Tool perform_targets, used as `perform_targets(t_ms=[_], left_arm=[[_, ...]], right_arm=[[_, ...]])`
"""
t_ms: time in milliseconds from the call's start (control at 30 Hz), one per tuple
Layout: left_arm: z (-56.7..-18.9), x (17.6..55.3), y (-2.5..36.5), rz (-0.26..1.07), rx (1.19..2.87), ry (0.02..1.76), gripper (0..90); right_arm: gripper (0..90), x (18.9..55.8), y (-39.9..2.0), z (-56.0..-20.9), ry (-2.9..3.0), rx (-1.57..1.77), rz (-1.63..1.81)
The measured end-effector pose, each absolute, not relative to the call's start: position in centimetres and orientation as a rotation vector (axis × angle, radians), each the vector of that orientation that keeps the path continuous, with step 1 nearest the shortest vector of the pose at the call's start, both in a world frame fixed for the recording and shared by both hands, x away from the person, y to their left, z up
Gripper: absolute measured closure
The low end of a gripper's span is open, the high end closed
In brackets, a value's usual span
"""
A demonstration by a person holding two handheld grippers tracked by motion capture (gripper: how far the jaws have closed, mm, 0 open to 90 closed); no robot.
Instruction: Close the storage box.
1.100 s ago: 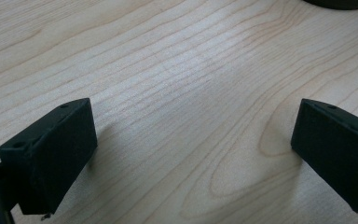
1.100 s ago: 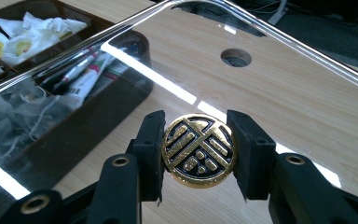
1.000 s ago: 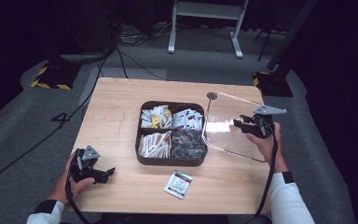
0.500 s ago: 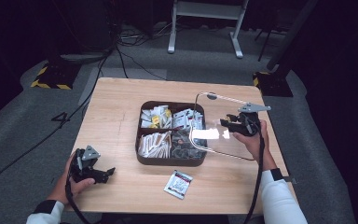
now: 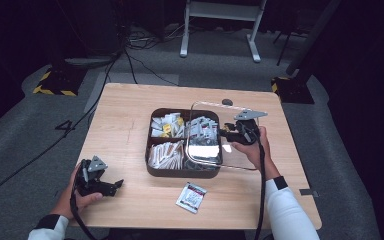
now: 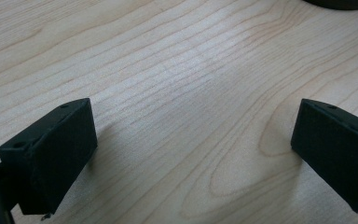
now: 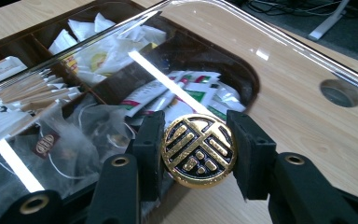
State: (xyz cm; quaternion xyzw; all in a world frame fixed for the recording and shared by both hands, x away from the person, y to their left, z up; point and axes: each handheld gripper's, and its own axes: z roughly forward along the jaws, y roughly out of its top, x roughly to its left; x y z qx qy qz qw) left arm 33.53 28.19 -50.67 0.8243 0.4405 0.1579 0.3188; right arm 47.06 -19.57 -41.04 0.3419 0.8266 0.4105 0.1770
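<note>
A dark round-cornered box (image 5: 152,167) with several compartments of tea bags and sachets sits mid-table. My right gripper (image 5: 226,134) is shut on the gold and black round knob (image 7: 198,150) of a clear plastic lid (image 5: 207,152). The lid (image 7: 270,60) hangs tilted, partly over the box's right compartments and partly over the table to its right. The pads (image 7: 150,140) press the knob from both sides. My left gripper (image 5: 114,184) rests at the table's front left, well apart from the box. Its jaws stand wide open over bare wood, left gripper (image 6: 191,154).
A loose sachet (image 5: 191,197) lies on the wooden table (image 5: 125,115) in front of the box. A round cable hole (image 5: 227,102) sits behind the lid, hole (image 7: 339,92). Dark floor, cables and a stand lie beyond the far edge.
My right gripper has carried the clear lid leftward, from beside the box to partly over its right side. The left gripper has stayed put.
</note>
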Motion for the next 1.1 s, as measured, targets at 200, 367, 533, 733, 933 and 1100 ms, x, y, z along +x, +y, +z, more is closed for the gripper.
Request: perform_targets(t_ms=[200,367,533,733,933,1100], left_arm=[[-50.7,33.5,28.2,0.412,2.167,1.162,0.5],[-50.7,33.5,28.2,0.415,2.165,1.162,0.5],[-50.7,33.5,28.2,0.413,2.168,1.161,0.5],[-50.7,33.5,28.2,0.417,2.165,1.162,0.5],[-50.7,33.5,28.2,0.416,2.165,1.163,0.5],[-50.7,33.5,28.2,0.417,2.165,1.162,0.5]], right_arm=[[59.6,47.4,-17.4,-41.4,2.37,0.951,1.152],[59.6,47.5,-15.5,-41.7,2.395,0.942,1.159],[59.6,47.6,-14.0,-42.0,2.417,0.931,1.153],[59.6,47.8,-12.3,-42.3,2.436,0.913,1.145],[59.6,48.1,-10.3,-42.9,2.472,0.886,1.117],[59.6,48.3,-9.3,-43.2,2.479,0.887,1.11]])
